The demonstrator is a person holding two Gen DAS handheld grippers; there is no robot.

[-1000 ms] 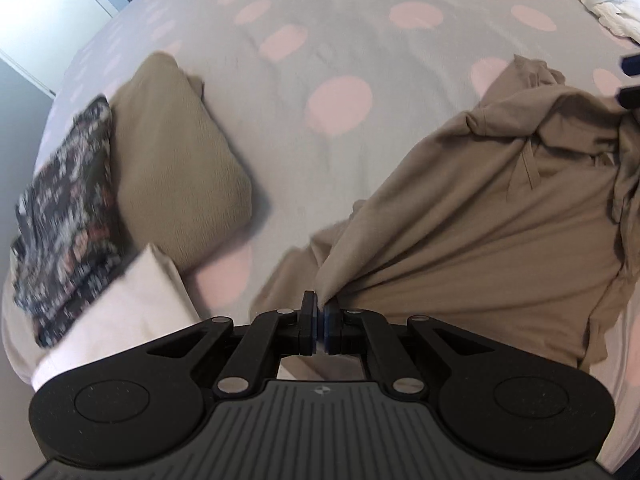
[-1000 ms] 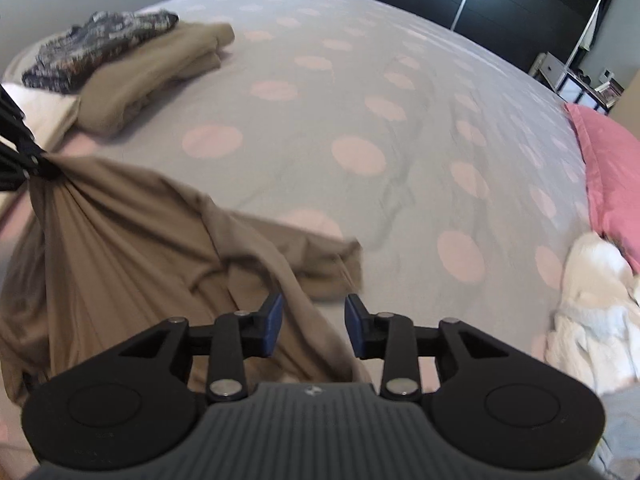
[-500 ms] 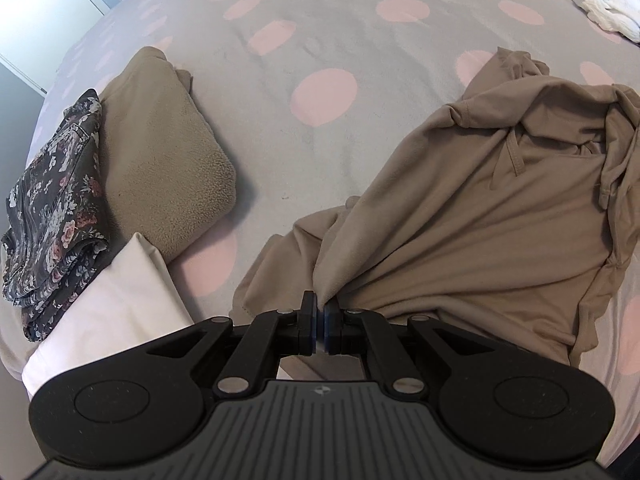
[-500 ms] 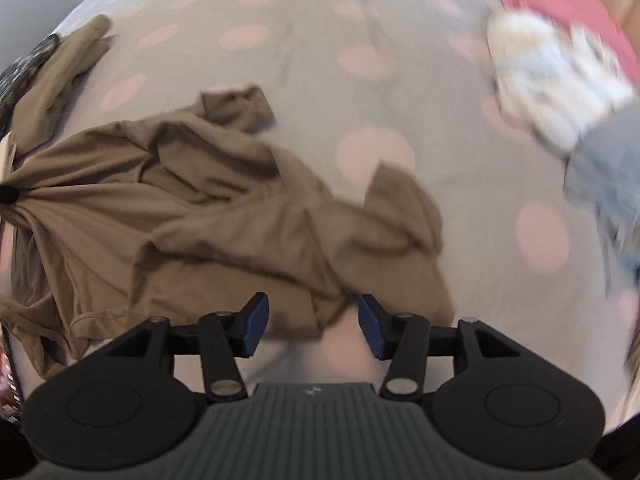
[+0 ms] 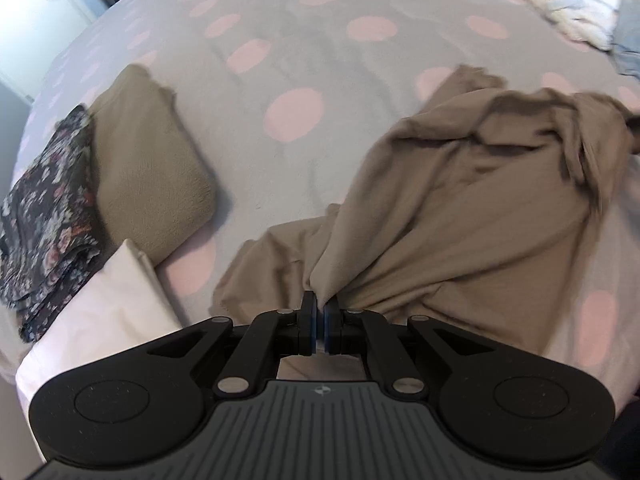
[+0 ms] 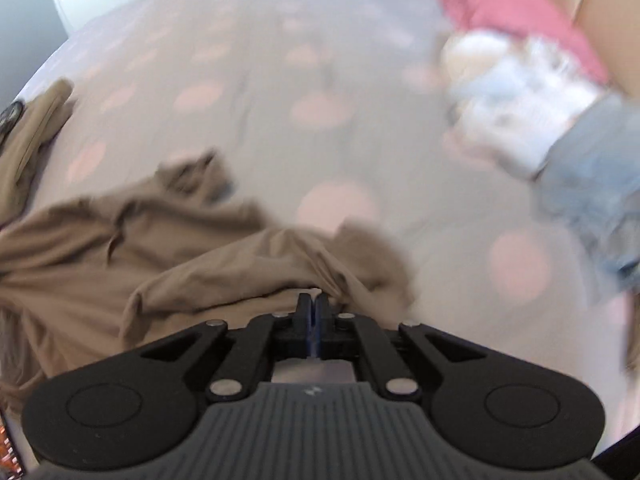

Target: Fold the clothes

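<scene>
Fingers, left: the left gripper (image 5: 319,307) has its two black fingers (image 5: 308,312) pressed together on a pinch of the tan garment (image 5: 472,200), whose cloth pulls into taut creases fanning out from the tips.
Fingers, right: the right gripper (image 6: 313,305) has its fingers (image 6: 303,307) clamped on a bunched fold of the same tan garment (image 6: 168,260); a thin blue strip shows between the pads.
Writing: no readable text; only a small pale emblem sits on each ribbed grey gripper body.
Gripper pose: both point forward and down over the bed, black linkages with silver pivot pins spread to either side.
Garment: smooth, thin knit, rumpled, lying on the bedspread (image 5: 312,48) just ahead of both grippers, one loose end crumpled at its far side.
Bedspread: grey fabric with large pale pink dots, lightly wrinkled.
Left of the garment: a white folded cloth (image 5: 104,308) nearest, then a folded olive fleece (image 5: 148,160) with a nubby pile, and beside it a dark floral garment (image 5: 44,216), folded.
Far right: a heap of white and pale blue laundry (image 6: 532,116), blurred, with faded blue denim (image 6: 596,184) against it.
Farthest: a pink pillow (image 6: 504,4) at the bed's edge; a white door (image 5: 44,12) beyond the opposite side.
</scene>
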